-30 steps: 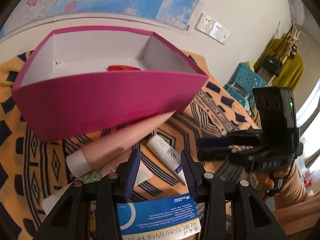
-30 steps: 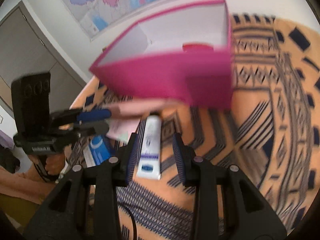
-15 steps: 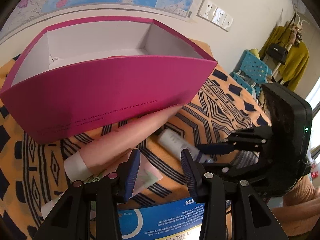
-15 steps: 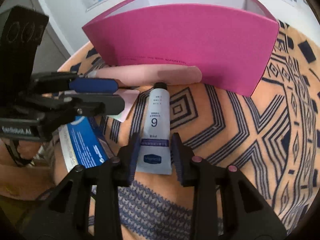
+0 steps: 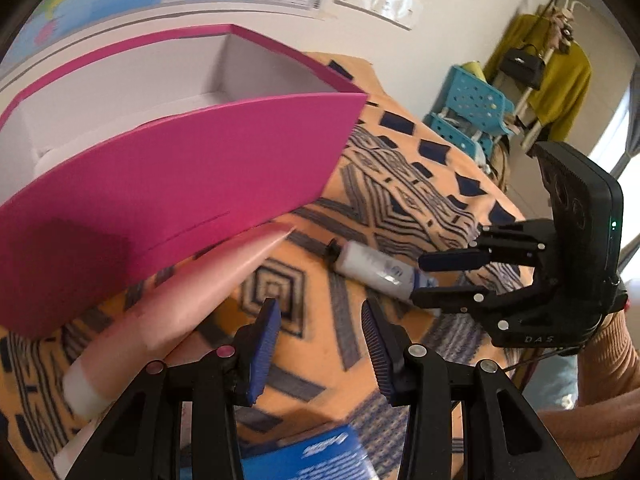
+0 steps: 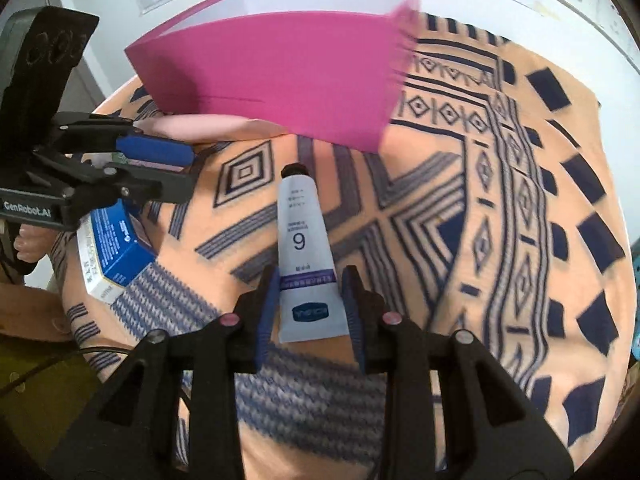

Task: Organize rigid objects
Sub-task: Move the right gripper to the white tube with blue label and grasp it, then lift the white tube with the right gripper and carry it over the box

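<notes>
A white tube with a black cap and the number 6 [image 6: 302,236] lies on the orange patterned cloth. My right gripper [image 6: 308,300] is open with a finger on each side of the tube's flat end, close to its sides. The tube also shows in the left wrist view [image 5: 374,272], with the right gripper [image 5: 436,280] around its end. My left gripper [image 5: 318,344] is open and empty above the cloth. A large pink tube [image 5: 180,304] lies against the open magenta box [image 5: 168,184].
A blue and white carton [image 6: 112,248] lies at the cloth's left edge, under the left gripper [image 6: 176,172]. The magenta box [image 6: 280,76] stands at the back. A turquoise stool [image 5: 472,108] and hanging clothes stand beyond the table.
My right gripper has moved forward so its fingers straddle the white tube's end. The left gripper has shifted right, away from the carton and pink tube.
</notes>
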